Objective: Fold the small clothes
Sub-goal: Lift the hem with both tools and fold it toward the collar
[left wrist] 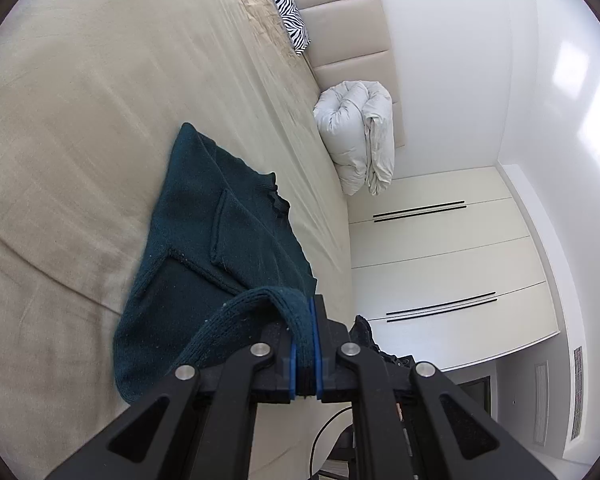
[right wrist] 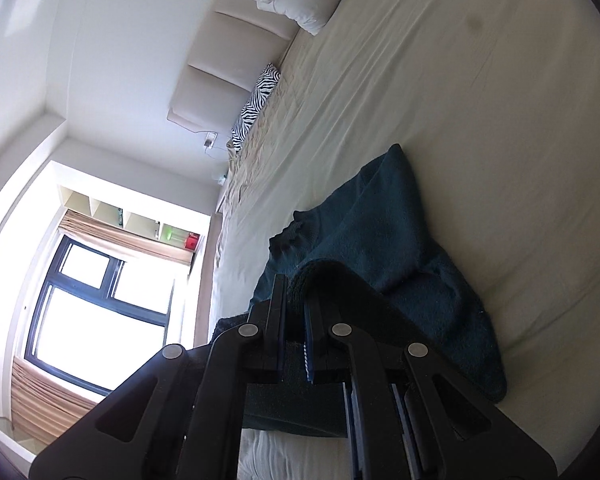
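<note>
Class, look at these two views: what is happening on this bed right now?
A person is folding a dark teal sweater on a bed with two tools. The left hand-held gripper is shut on a ribbed edge of the sweater, and the right hand-held gripper is shut on another part of its edge. Both edges are lifted, while the rest of the sweater lies on the sheet. A rolled duvet sits by the headboard.

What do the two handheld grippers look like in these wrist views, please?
Both are alike. The left gripper has matte black angular linkage arms joined by round silver pins, and thin blue pads lining its fingers. The right gripper shows the same black arms, silver pins and blue pads. No hands or sleeves are visible.
</note>
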